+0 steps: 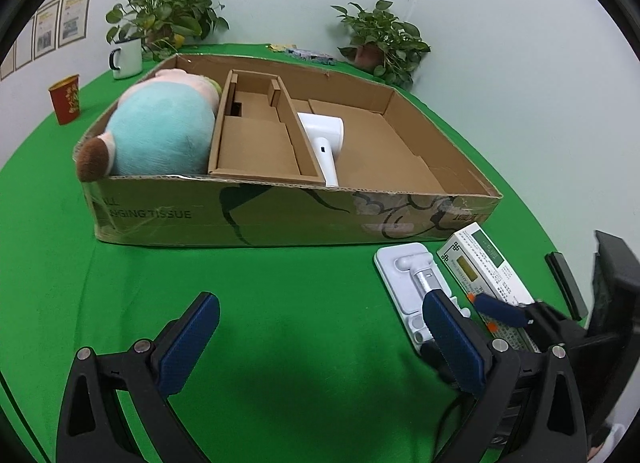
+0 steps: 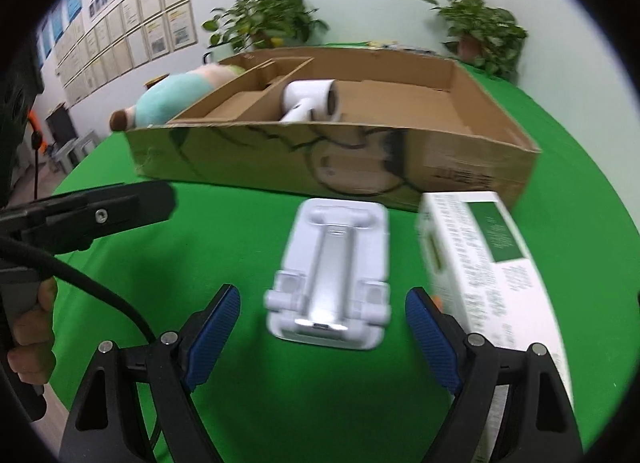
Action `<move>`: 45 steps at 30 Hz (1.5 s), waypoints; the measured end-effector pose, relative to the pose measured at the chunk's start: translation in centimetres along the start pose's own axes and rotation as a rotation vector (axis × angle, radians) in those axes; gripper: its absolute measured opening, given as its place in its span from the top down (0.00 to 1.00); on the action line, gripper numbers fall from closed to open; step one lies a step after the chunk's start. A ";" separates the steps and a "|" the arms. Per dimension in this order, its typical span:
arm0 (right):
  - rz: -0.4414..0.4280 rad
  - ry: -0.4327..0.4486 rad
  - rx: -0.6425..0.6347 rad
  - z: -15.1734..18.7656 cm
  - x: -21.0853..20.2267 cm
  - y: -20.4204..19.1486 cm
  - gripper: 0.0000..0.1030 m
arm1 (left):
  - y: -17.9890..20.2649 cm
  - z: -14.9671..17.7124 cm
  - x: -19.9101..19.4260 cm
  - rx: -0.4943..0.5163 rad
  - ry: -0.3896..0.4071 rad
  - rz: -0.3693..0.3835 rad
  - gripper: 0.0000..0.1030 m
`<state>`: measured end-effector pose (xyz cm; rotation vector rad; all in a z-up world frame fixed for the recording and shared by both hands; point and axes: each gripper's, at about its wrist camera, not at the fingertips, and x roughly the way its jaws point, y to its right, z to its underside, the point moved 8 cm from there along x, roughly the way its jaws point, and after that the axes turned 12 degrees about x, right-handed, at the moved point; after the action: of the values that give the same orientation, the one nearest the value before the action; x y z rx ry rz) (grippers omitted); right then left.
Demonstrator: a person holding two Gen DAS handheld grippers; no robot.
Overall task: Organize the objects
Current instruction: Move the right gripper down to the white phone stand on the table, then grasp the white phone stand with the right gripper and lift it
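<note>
White stand (image 2: 330, 275) lies flat just ahead of your right gripper (image 2: 323, 337), jaws wide, nothing held; it sits between the fingers' line, short of the pads. Left gripper (image 1: 320, 343) is also wide and empty, over bare cloth. Risk: the carton (image 2: 484, 259) lies just beside the right finger (image 2: 430, 337), so closing may snag or shove it; the stand's low, smooth edges could slip. Box (image 1: 280, 219) lies beyond, holding plush (image 1: 160, 135) and dryer (image 1: 326, 139). Green cloth (image 1: 260, 295) covers the table; potted plants (image 1: 168, 15) and framed sheets line the pale walls.
</note>
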<state>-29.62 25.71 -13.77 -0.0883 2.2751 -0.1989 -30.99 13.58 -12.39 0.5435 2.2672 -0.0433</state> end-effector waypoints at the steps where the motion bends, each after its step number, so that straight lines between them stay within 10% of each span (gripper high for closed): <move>1: 0.010 -0.008 0.001 0.0 0.4 -0.1 0.18 | -0.1 -0.1 0.1 -0.003 -0.003 0.005 0.01; 7: 0.079 -0.063 0.015 0.0 2.2 0.8 0.35 | -0.6 -0.3 0.4 -0.018 -0.012 0.023 0.01; 17: -0.105 -0.096 0.071 5.2 -3.1 -1.5 0.27 | 2.4 3.6 0.6 -0.118 -0.100 0.278 0.05; 30: -0.066 -0.025 -0.081 4.7 -2.0 -2.9 0.22 | 5.8 4.7 2.1 -0.249 -0.200 0.517 0.29; 45: 0.021 -0.021 -0.056 5.0 -1.8 -2.9 0.35 | 4.9 4.9 2.1 -0.266 -0.215 0.491 0.51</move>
<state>-24.60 22.49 -15.13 -0.0954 2.2603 -0.1230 -26.86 17.79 -16.60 0.8869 1.8419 0.4188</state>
